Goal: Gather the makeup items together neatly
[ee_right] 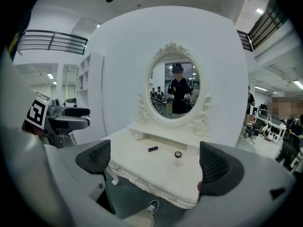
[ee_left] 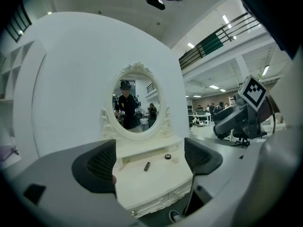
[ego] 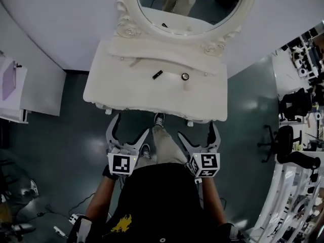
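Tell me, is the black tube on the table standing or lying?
Lying. The black tube rests flat on its side on the table; every view shows this.

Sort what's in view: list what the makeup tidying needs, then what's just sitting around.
For the job: black tube, white bottle with dark top, dressing table, left gripper, right gripper (both open, empty).
Just around: mirror, office chair.

Black tube (ego: 157,75), small bottle (ego: 185,77) on dresser (ego: 131,96)

Pale dressing table (ego: 126,92), black tube (ego: 157,75), small jar (ego: 185,76) nearby
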